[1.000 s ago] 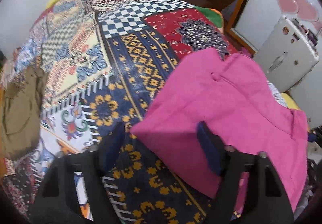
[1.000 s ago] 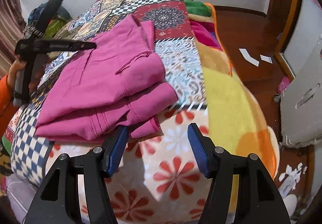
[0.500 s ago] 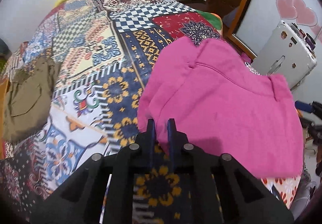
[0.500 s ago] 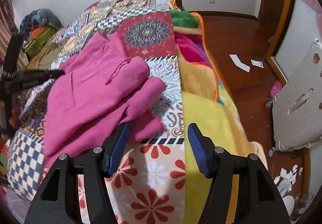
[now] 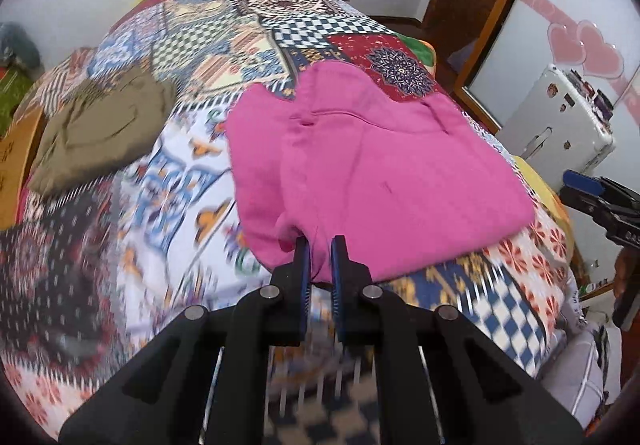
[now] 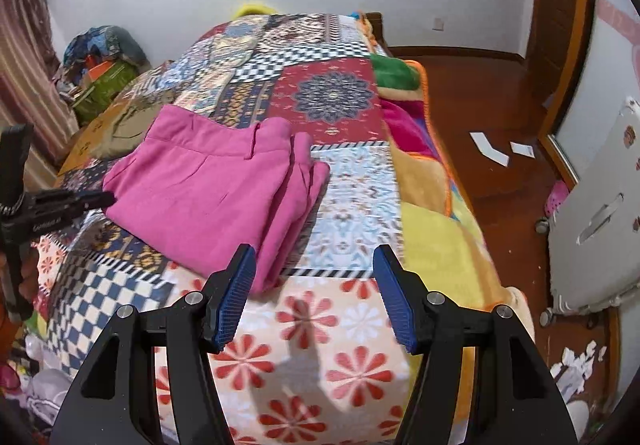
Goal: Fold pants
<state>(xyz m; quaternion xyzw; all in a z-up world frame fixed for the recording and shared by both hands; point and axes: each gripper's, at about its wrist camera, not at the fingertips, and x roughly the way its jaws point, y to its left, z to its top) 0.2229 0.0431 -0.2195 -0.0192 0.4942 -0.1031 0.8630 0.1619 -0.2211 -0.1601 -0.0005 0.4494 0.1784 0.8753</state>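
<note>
- Pink pants folded into a thick stack, spread across the middle of the left wrist view and lying on a patchwork bedspread.
- Same pants seen left of centre in the right wrist view, waistband toward the upper left, layered leg edges fanned out toward the right.
- Near fold of the stack pinched at bottom centre of the left wrist view by the left gripper; blue pads drawn close together with a ridge of pink cloth clamped between them.
- Cloth bunched and puckered just above that pinch.
- Left gripper also visible at the left edge of the right wrist view, tip against the pants' left edge, though contact there too blurred to confirm.
- Right gripper at lower centre of its own view, fingers standing well apart, nothing between them but flowered bedspread; left finger just in front of the stack's near corner, possibly not touching.
- Right gripper glimpsed at the right edge of the left wrist view, apart from the pants.
- Olive-brown garment lying on the bedspread at the left of the left wrist view, well apart from the pants.
- White suitcase standing at the right, beside the bed.
- Wooden floor at the upper right of the right wrist view, with scraps of white paper on it.
</note>
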